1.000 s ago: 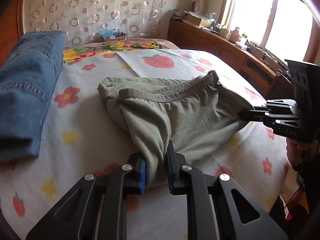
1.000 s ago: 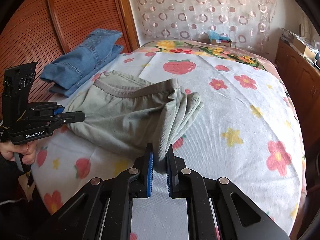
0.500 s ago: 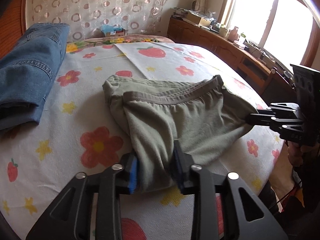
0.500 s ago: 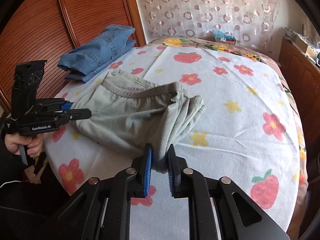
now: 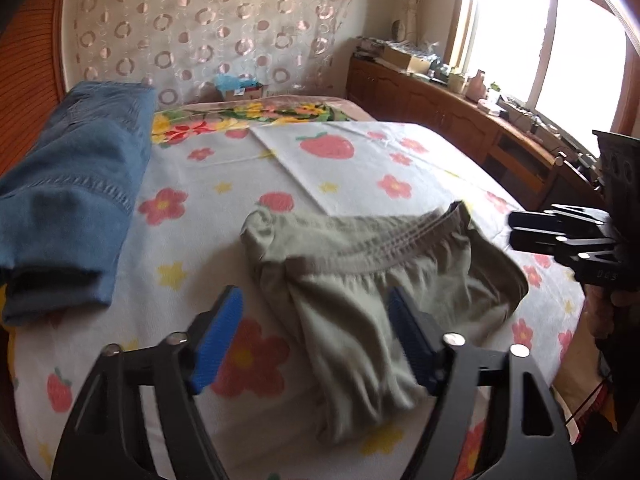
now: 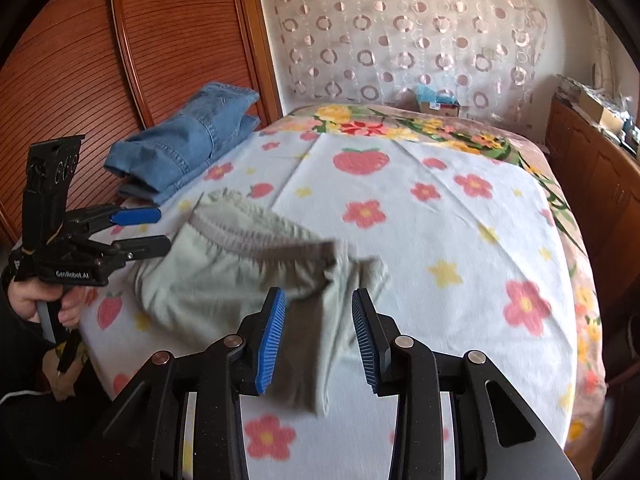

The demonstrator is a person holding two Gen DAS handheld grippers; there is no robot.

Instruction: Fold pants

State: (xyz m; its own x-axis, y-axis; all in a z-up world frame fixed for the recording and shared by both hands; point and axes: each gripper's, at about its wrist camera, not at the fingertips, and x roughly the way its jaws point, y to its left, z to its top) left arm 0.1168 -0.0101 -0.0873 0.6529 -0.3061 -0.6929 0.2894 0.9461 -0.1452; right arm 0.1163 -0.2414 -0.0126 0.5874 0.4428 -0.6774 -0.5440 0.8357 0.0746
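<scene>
**Green pants dropped, both grippers let go**

Olive-green pants (image 5: 372, 280) are lying folded on the flowery bedsheet (image 5: 360, 164) now, and we're not holding them anymore. Half a second ago both of our grippers were pinched on the fabric, one at each end of the bundle. Now the left gripper (image 5: 316, 336) has its blue pads (image 5: 218, 340) spread wide, with the pant cloth lying loose between and under them. Same deal on the right gripper (image 6: 320, 336): jaws apart, and the folded end of the pants sits in the gap, a bit blurry, so we can't tell if it's brushing a pad or not.

From the right wrist view we can see the left gripper (image 6: 136, 232) off to the side with its fingers visibly separated, near the waistband end. The elastic waistband (image 5: 384, 248) runs across the far side of the pile.

Folded blue jeans (image 5: 76, 196) sit at the far left of the bed by the wooden wardrobe (image 6: 120, 60), well apart from the green pair. They look unmoved compared to before.
</scene>
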